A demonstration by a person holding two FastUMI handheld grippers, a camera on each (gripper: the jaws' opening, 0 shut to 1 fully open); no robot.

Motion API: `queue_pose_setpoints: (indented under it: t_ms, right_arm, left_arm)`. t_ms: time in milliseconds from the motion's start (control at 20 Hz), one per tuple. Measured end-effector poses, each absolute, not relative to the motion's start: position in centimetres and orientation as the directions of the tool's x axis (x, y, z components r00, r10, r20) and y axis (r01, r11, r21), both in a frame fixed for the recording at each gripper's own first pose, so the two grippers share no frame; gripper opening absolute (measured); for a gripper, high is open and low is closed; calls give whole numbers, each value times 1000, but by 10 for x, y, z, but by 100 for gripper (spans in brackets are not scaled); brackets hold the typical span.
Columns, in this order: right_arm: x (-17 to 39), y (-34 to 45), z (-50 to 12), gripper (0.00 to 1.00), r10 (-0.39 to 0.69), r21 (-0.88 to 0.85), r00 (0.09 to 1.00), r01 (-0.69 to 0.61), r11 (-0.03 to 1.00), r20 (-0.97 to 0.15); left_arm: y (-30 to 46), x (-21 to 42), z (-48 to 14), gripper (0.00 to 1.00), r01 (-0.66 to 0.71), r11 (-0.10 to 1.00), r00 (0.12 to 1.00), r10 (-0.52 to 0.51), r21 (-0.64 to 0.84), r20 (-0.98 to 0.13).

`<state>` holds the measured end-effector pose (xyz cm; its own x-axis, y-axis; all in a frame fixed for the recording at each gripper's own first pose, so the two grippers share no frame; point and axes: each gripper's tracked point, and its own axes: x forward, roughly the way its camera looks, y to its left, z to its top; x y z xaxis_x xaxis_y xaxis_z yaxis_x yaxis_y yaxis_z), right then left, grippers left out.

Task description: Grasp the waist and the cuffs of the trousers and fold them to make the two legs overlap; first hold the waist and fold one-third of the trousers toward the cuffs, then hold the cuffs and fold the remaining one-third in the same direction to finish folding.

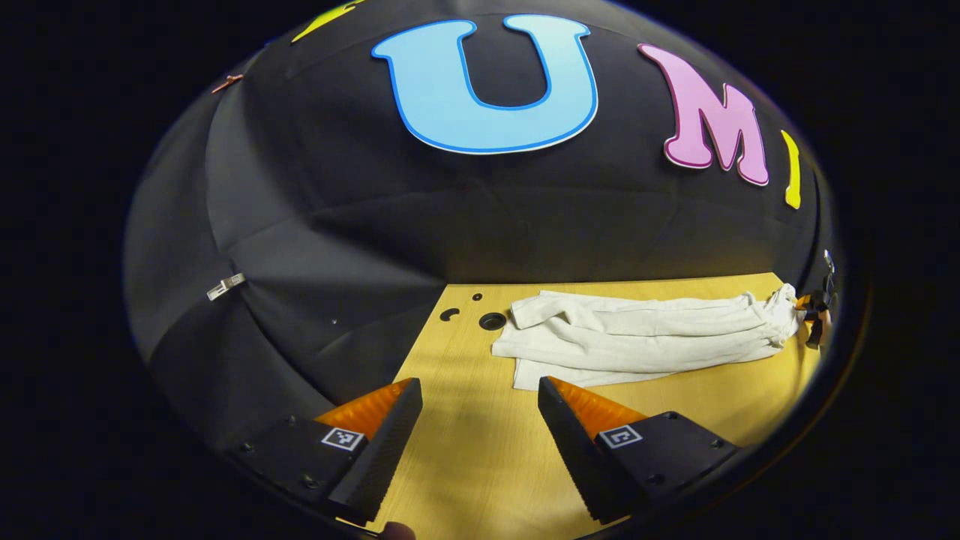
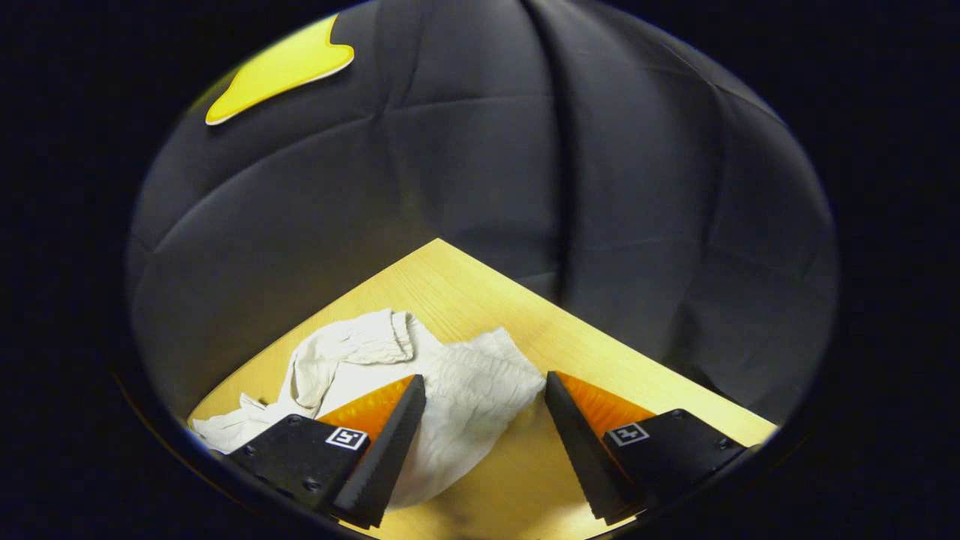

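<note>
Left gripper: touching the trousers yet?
Apart. Left gripper view: the open left gripper hangs short of the trousers, bare table between.

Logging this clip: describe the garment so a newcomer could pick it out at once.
Start at the wooden table against the black cloth wall. The trousers lie along its far edge, beside round holes in the tabletop. They are the one pale, creased cloth item there, with a gathered waist bunched near the right tool.

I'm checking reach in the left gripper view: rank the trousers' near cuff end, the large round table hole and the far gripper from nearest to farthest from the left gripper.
From the left gripper:
1. Trousers' near cuff end, just ahead, right of centre.
2. Large round table hole, farther back, beside the trousers.
3. Far gripper, at the trousers' far right end.
</note>
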<state>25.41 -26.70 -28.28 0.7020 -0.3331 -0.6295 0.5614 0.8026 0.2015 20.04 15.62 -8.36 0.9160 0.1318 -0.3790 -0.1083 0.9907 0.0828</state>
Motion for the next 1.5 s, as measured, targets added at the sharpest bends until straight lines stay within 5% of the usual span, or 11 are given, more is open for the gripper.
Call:
queue_pose_setpoints:
  t_ms: [150, 400, 550, 600, 1050, 1500]
  right_arm:
    - [257, -265, -279, 96, -346, 185, 694, 568, 802, -631]
    - [265, -254, -273, 49, -302, 243, 706, 560, 792, -641]
    - [266, -248, -273, 36, -279, 277, 700, 568, 775, -657]
    - [268, -245, -277, 18, -273, 280, 707, 560, 780, -653]
    - [287, -248, -241, 12, -277, 238, 814, 443, 864, -511]
    - [311, -218, -179, 12, -145, 229, 938, 223, 948, -316]
  left_arm:
    - [146, 201, -85, 98, -98, 991, 917, 124, 87, -379]
    - [130, 204, -85, 99, -72, 992, 920, 106, 104, -376]
    - [123, 206, -87, 98, -68, 994, 924, 94, 84, -372]
    - [121, 205, -87, 98, -67, 995, 924, 88, 67, -372]
    - [139, 187, -96, 99, -131, 991, 916, 125, 10, -380]
    - [151, 157, -119, 99, -205, 975, 909, 156, -90, -386]
